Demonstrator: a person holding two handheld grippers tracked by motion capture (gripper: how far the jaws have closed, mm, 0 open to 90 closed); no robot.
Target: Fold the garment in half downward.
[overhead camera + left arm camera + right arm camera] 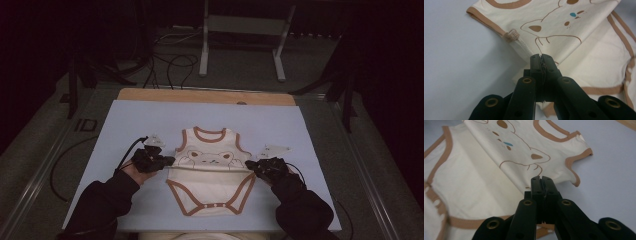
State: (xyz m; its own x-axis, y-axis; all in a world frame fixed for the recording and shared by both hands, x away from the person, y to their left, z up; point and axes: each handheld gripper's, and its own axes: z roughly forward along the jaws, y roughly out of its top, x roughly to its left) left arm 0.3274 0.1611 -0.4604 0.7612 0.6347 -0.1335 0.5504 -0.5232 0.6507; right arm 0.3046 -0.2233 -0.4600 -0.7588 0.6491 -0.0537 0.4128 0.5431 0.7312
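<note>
A cream baby bodysuit (210, 187) with brown trim and a bear print lies on the pale blue mat (125, 117), neck opening away from me. A fold runs across its middle from one gripper to the other. My left gripper (169, 161) is shut on the garment's left side edge, just below the armhole. My right gripper (248, 164) is shut on the right side edge at the same height. In the left gripper view the jaws (541, 56) pinch the side seam of the bodysuit (564, 25). In the right gripper view the jaws (541, 178) hold the edge of the bodysuit (486, 182) below the armhole.
The mat covers a wooden board (205, 96) whose far strip shows bare. Beyond the table are floor cables (170, 65) and the white legs of a frame (204, 50). Bare mat lies on both sides of the garment and behind it.
</note>
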